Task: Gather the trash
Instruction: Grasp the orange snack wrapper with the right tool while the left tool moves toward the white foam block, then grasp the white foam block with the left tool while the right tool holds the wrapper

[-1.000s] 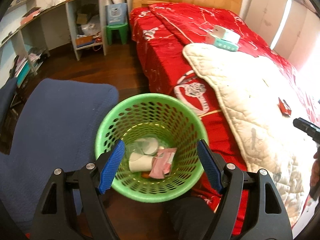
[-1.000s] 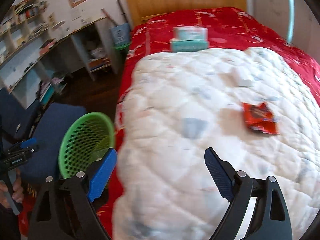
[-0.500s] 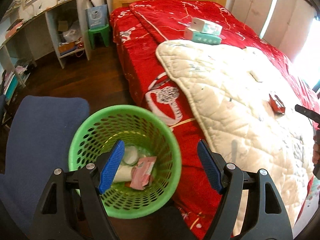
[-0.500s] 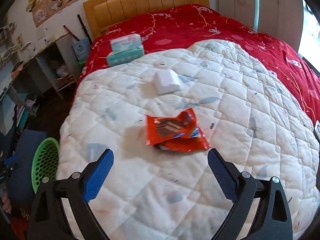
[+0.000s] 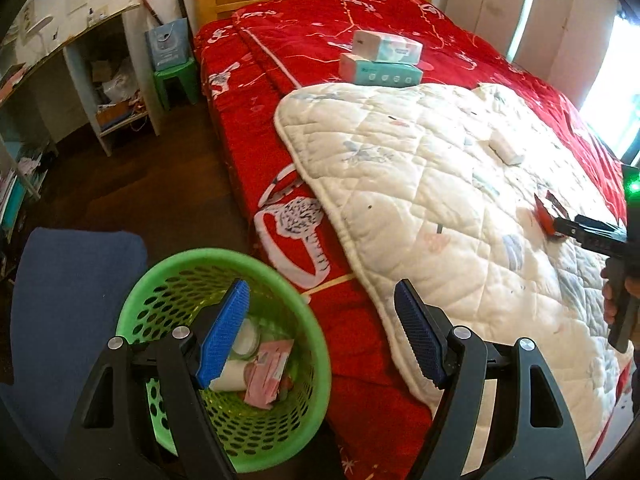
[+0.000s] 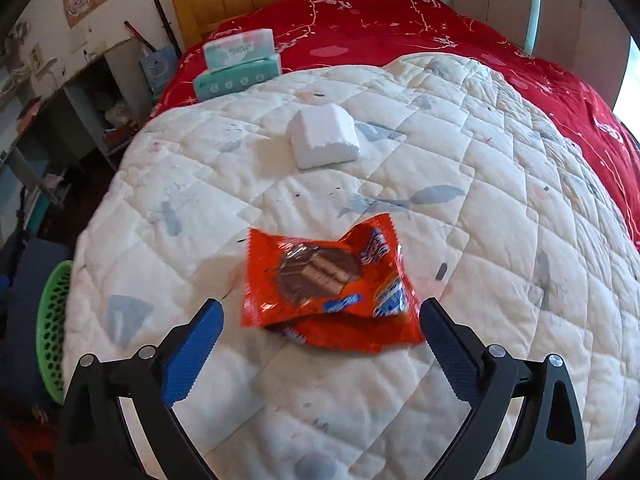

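Between the right hand-held gripper's (image 6: pixel 320 318) widening, empty jaws lies the orange wrapper (image 6: pixel 326 284), untouched.

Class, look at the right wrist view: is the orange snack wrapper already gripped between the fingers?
No: the orange snack wrapper lies on the quilt beyond open fingers.

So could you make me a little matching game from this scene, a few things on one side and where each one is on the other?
Things:
1. wrapper
2. foam block
3. tissue packs
4. paper cup

Places:
A. in the green basket
B. on the red cover, stacked
C. on the white quilt, ahead of the open right gripper
D. on the quilt, beyond the wrapper

Pairs: 1-C, 2-D, 3-B, 4-A
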A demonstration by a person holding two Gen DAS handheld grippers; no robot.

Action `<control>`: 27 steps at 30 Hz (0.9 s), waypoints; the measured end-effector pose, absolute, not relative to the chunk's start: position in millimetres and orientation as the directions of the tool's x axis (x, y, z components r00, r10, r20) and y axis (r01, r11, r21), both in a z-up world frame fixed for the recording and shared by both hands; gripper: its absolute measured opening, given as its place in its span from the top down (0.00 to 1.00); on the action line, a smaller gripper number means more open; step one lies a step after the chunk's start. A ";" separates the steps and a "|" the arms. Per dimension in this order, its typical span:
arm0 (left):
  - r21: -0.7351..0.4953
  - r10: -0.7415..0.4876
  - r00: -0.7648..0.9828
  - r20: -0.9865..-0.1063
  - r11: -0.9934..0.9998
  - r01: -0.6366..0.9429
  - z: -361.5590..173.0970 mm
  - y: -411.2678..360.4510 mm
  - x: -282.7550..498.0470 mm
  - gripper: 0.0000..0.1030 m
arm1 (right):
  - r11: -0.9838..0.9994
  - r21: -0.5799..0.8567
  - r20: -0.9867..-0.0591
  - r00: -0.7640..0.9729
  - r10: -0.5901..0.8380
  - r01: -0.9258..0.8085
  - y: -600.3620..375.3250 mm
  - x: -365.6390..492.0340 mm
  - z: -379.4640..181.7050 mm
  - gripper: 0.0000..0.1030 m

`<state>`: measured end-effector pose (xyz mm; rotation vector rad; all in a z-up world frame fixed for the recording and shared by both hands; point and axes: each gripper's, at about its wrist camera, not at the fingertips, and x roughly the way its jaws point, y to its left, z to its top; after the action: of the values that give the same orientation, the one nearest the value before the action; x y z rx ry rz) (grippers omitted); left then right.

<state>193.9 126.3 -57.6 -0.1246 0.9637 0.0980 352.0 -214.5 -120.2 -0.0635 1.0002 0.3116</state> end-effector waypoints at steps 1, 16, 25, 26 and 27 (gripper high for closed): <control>-0.060 0.026 0.568 -0.823 0.989 -0.133 -57.4 123.3 197.3 0.28 | 0.955 0.092 -0.838 0.495 0.228 -0.283 -215.1 354.8 -122.5 0.08; -0.086 -0.069 0.574 -0.816 0.996 -0.003 -40.8 52.2 273.7 0.27 | 0.955 0.124 -0.840 0.484 0.245 -0.268 -231.0 358.0 -125.5 0.33; -0.177 -0.197 0.557 -0.807 0.980 0.090 -36.9 -19.2 334.4 0.27 | 0.950 0.147 -0.818 0.506 0.273 -0.274 -256.2 329.4 -107.3 0.41; -0.187 -0.208 0.552 -0.808 0.978 0.094 -38.7 -27.9 343.1 0.27 | 0.951 0.143 -0.816 0.511 0.270 -0.273 -259.6 325.5 -105.8 0.41; -0.198 -0.217 0.548 -0.808 0.976 0.095 -40.0 -34.3 350.8 0.27 | 0.950 0.146 -0.813 0.513 0.274 -0.274 -263.2 322.4 -104.3 0.41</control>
<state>350.8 -34.3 -40.0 -0.1363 0.9744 -0.1854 322.4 -263.2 -104.3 -0.0010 0.9777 0.3294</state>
